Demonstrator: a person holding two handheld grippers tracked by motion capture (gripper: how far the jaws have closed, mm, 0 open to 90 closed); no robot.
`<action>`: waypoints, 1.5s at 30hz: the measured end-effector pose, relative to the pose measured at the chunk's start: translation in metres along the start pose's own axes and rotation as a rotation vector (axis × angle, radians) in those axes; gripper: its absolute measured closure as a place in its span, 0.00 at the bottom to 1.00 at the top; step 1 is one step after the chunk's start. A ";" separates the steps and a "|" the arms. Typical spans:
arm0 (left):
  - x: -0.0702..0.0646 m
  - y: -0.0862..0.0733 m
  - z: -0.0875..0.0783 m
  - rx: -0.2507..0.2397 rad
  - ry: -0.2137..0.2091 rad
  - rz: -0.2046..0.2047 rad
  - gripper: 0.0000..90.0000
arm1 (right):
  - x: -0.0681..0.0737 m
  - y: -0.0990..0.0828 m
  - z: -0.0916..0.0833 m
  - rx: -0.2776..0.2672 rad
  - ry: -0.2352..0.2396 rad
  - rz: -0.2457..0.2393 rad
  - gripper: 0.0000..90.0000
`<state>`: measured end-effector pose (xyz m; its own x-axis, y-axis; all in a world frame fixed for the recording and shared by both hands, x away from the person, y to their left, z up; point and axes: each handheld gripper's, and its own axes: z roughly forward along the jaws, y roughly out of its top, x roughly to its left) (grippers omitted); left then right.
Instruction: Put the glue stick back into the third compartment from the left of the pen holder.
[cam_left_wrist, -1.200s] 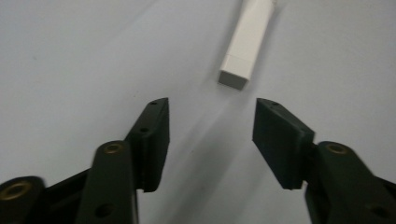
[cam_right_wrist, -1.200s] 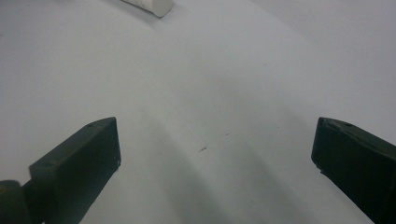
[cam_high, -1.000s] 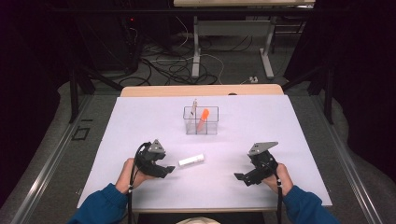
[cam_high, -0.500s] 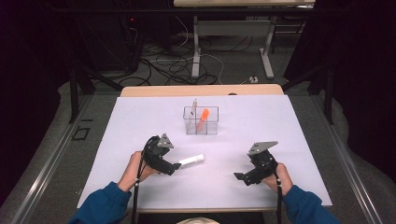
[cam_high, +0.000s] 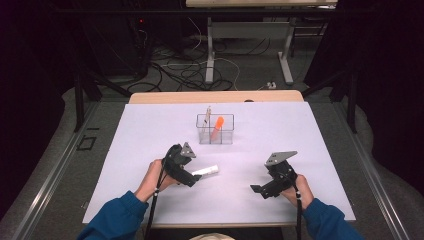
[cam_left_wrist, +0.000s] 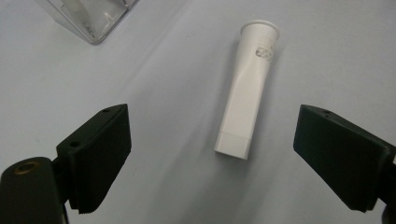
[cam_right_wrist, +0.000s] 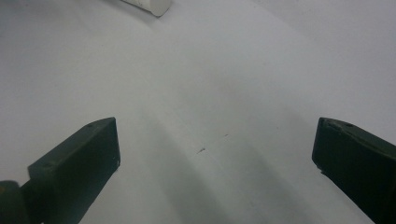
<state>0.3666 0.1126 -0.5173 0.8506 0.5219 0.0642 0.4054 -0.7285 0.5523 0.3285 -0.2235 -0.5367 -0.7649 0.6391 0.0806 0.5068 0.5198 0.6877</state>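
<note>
A white tube (cam_high: 206, 171) lies flat on the white table (cam_high: 310, 150), slightly left of the middle near the front. My left gripper (cam_high: 191, 176) is right at its near end, held in a hand. In the left gripper view the tube (cam_left_wrist: 247, 88) lies lengthwise between the wide-apart jaws, flared end away from me, and my left gripper (cam_left_wrist: 212, 126) is open with nothing touching it. My right gripper (cam_high: 260, 190) is open over bare table at the front right. In the right gripper view my right gripper (cam_right_wrist: 215, 140) frames bare table, with the tube's end (cam_right_wrist: 149, 5) at the top edge.
A clear box (cam_high: 215, 129) stands behind the tube at mid-table, holding an orange item (cam_high: 217, 126) and a thin stick (cam_high: 208, 114). Its corner (cam_left_wrist: 93, 18) appears at the upper left of the left gripper view. Blue sleeves enter from the bottom.
My left gripper has moved right and forward up to the white tube, so the tube now lies between its jaws. The right gripper has stayed put.
</note>
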 end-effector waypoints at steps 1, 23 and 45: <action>-0.001 0.002 0.002 0.005 -0.005 0.006 0.13 | -0.001 0.000 0.000 0.006 0.001 -0.004 0.00; -0.016 0.037 0.034 0.100 -0.047 0.081 0.50 | -0.001 0.000 0.001 0.008 0.002 -0.006 0.01; -0.022 0.051 0.051 0.166 -0.073 0.121 0.73 | -0.002 0.000 0.000 0.011 -0.002 -0.004 0.01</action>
<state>0.3863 0.0410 -0.5331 0.9162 0.3966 0.0577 0.3431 -0.8504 0.3989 0.3296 -0.2247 -0.5373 -0.7664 0.6378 0.0763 0.5078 0.5289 0.6800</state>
